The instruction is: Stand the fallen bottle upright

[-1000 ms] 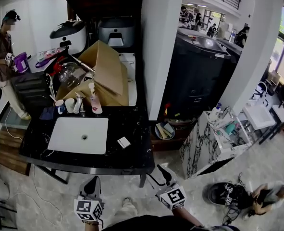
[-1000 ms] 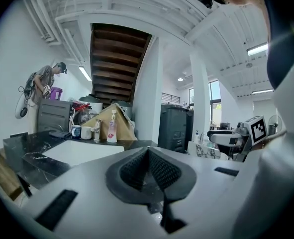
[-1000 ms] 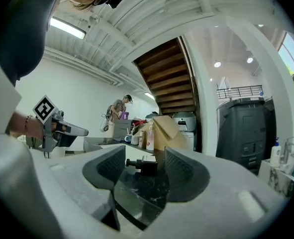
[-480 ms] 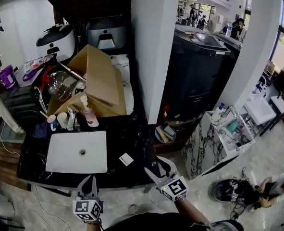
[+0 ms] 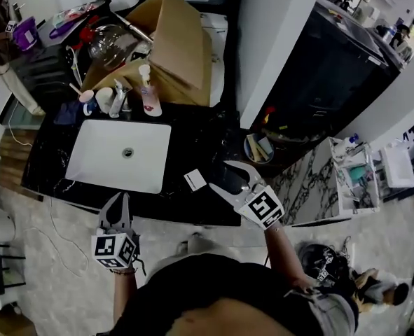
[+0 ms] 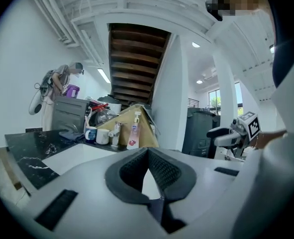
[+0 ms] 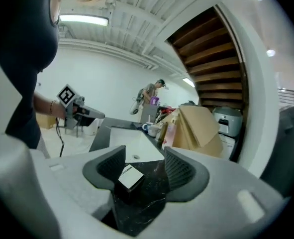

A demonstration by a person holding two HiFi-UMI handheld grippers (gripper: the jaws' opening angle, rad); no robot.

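Pump bottle (image 5: 149,95) stands at ten o'clock, well beyond the wide right hand-held gripper (image 5: 226,177); left hand-held gripper (image 5: 120,203) pinched narrow.

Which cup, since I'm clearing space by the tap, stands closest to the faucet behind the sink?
The plain white cup, right beside the faucet; the blue mug stands farther out, on the white cup's other side.

I'm counting now: one sink (image 5: 94,168); one pump bottle (image 5: 149,94); two cups, a blue cup (image 5: 87,104) and a white cup (image 5: 104,99); one cardboard box (image 5: 182,44); one small white box (image 5: 195,180).
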